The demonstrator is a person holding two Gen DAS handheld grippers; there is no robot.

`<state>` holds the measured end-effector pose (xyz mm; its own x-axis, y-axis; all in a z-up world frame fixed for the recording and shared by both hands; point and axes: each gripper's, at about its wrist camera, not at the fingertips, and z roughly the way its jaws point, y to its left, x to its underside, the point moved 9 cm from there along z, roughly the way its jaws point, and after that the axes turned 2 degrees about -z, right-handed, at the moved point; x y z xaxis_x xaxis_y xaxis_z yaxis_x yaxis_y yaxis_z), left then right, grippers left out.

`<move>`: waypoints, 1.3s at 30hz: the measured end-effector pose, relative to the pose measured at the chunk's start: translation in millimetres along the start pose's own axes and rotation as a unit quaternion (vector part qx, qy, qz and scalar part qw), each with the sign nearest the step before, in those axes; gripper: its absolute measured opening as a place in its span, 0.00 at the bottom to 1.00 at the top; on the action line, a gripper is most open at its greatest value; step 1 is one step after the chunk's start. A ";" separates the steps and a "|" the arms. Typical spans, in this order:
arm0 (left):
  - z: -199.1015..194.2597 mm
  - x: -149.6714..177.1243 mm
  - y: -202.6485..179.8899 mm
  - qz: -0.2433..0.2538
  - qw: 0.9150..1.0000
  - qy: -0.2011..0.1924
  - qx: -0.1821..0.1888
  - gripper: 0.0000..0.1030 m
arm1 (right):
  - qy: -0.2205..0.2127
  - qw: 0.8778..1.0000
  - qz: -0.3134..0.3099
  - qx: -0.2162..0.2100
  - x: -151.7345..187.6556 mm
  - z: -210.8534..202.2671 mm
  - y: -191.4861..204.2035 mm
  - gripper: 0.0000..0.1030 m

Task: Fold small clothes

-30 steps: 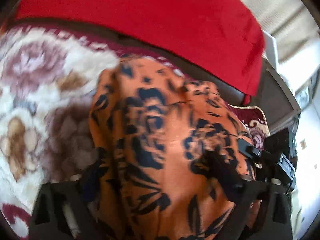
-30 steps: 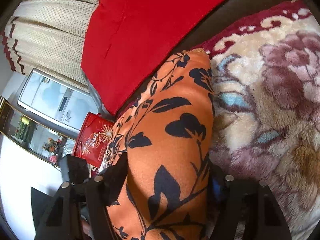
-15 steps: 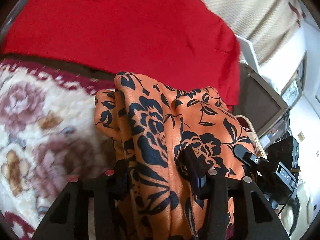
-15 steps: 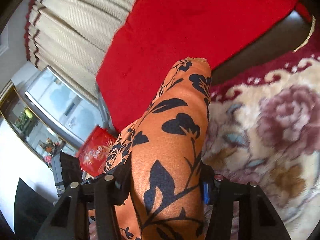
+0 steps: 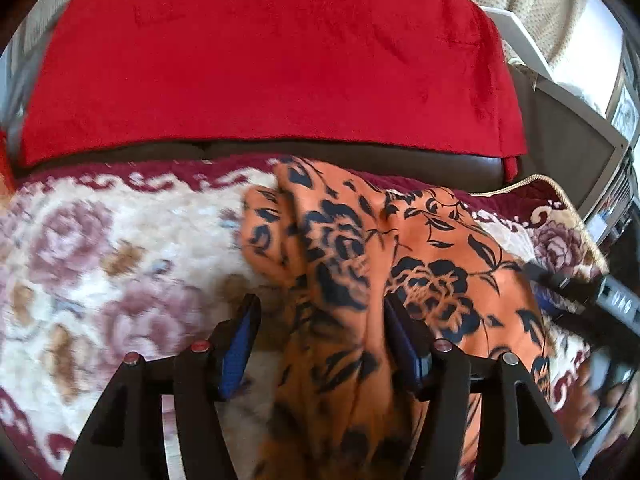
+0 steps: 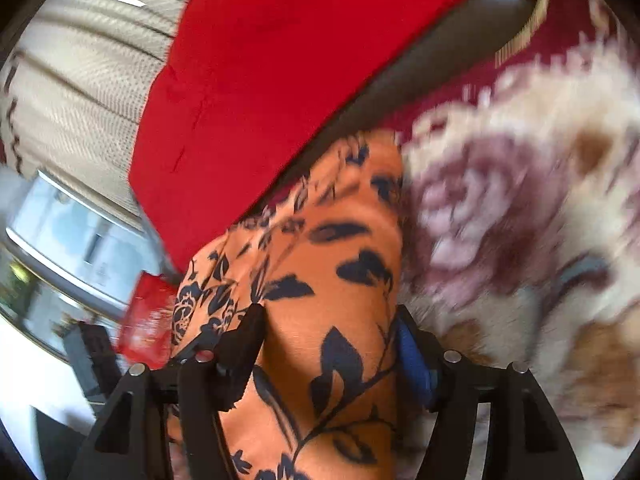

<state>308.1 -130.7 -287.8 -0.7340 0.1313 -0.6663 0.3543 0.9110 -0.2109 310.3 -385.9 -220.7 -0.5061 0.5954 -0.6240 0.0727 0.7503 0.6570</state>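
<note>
An orange garment (image 5: 400, 264) with a black flower print lies bunched on a cream and maroon floral blanket (image 5: 100, 248). My left gripper (image 5: 320, 320) stands open, its blue-padded fingers (image 5: 240, 340) wide apart, with the cloth draped between them and against the right one. In the right wrist view the same orange garment (image 6: 320, 280) runs up between the fingers of my right gripper (image 6: 326, 332), whose jaws are also spread; whether they pinch the cloth is unclear. The other gripper's black body (image 5: 580, 292) shows at the garment's right edge.
A red blanket (image 5: 260, 60) covers the dark sofa back (image 5: 460, 164) behind the garment. Beige curtains (image 6: 72, 60) and a window (image 6: 72, 232) lie to the left in the right wrist view, with a red box (image 6: 148, 320) below. The blanket's gold-trimmed edge (image 5: 576, 200) ends at right.
My left gripper has opened wide and let the cloth slump onto the blanket. The right gripper has swung down toward the blanket with the garment, and its view is blurred by motion.
</note>
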 end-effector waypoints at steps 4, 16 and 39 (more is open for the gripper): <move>-17.6 4.5 18.7 0.030 0.998 -0.021 -0.051 0.74 | -0.095 0.988 -0.106 0.058 -15.0 -54.8 24.4 0.65; -40.7 22.2 34.0 0.005 0.995 -0.019 -0.100 0.83 | -0.037 0.977 -0.174 0.115 15.6 -29.2 46.8 0.53; -315.3 -15.1 -21.8 0.035 0.951 -0.232 -0.201 1.00 | -0.171 0.940 -0.263 0.138 97.5 -258.5 214.2 0.67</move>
<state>128.8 -29.3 -47.7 -0.3499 0.0951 -0.9319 0.0745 0.9945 0.0735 54.4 -241.4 -31.4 -0.2317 0.1445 -0.9620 0.1335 0.9843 0.1156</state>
